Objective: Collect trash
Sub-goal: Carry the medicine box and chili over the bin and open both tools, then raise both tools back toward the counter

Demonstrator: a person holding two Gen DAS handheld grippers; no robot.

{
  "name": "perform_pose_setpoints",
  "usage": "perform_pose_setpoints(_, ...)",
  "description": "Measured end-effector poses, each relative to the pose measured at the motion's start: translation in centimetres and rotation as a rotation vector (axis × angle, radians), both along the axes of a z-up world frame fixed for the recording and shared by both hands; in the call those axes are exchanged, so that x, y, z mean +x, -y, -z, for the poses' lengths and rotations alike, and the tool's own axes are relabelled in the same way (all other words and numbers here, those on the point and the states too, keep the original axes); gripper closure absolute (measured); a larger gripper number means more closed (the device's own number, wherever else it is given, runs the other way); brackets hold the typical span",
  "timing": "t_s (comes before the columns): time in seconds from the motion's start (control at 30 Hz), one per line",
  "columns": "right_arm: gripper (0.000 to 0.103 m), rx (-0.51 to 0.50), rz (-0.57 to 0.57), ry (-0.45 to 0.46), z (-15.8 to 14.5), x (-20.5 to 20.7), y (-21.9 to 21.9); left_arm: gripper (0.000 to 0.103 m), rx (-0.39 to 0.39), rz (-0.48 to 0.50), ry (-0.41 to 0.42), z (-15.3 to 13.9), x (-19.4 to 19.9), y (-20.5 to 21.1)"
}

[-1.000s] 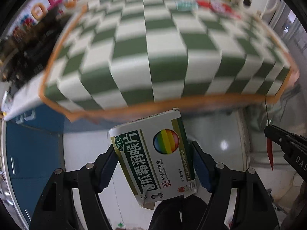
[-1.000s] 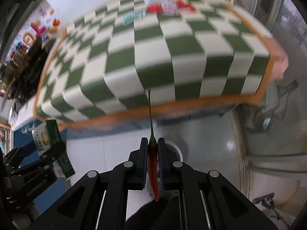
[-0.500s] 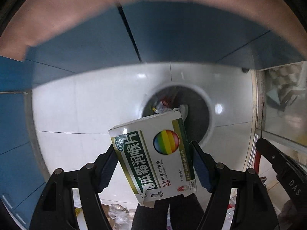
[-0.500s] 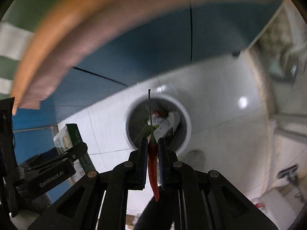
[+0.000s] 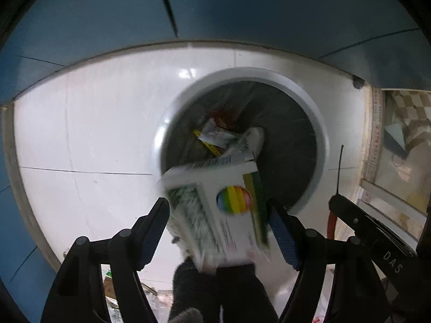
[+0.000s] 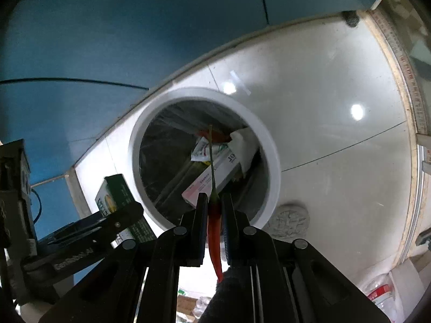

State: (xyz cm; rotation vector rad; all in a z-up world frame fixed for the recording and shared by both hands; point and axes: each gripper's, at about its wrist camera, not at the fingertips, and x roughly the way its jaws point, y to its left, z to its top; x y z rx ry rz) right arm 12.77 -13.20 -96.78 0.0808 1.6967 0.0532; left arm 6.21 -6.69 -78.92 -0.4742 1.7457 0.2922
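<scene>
A white and green medicine box (image 5: 215,215) with a rainbow circle sits blurred between the fingers of my left gripper (image 5: 217,203). Its jaws are opening and the box is slipping loose over the near rim of the round white trash bin (image 5: 317,123). My right gripper (image 6: 214,196) points straight down over the bin (image 6: 272,145) and is shut on a red chili pepper (image 6: 214,223), whose thin green stem sticks out toward the bin's inside. The right wrist view shows the box (image 6: 113,193) and left gripper (image 6: 118,215) at the bin's left edge.
The bin has a dark liner and holds wrappers and a pink and white carton (image 6: 212,180). It stands on glossy white floor tiles (image 5: 94,134) beside blue cabinet fronts (image 5: 242,8). A grey round patch (image 6: 289,220) lies by the bin, a plastic bottle (image 6: 379,293) farther right.
Both grippers dropped from the checkered table's height to just above the bin. The left jaws widened and the box, sharp before, now blurs and tilts toward the bin. The chili stays clamped.
</scene>
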Motion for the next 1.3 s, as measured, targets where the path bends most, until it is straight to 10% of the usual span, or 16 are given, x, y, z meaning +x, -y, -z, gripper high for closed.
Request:
perform_pose_setpoints(0.13, 0.083, -0.021, -0.017, -0.027, 0.8, -0.1, -0.3, 0.003, 0.063, -0.003, 0.005, -1.3, -0.6, -1.0)
perform_pose_setpoints(0.37, 0.001, -0.145, -0.118, 0.044, -1.3, -0.6, -1.5, 0.002, 0.155, 0.021, 0.037, -4.3, -1.2, -1.8)
perform_pose_setpoints(0.77, 0.0, -0.275, -0.232, 0.183, -11.7, -2.4, -2.8, 0.002, 0.179, 0.012, 0.074, -13.2, -3.5, -1.1)
perform_pose_setpoints(1.3, 0.0, -0.272, -0.292, 0.301, -37.0, -7.3, -9.2, 0.002, 0.171, 0.029, 0.18, -35.1, -7.4, 0.8)
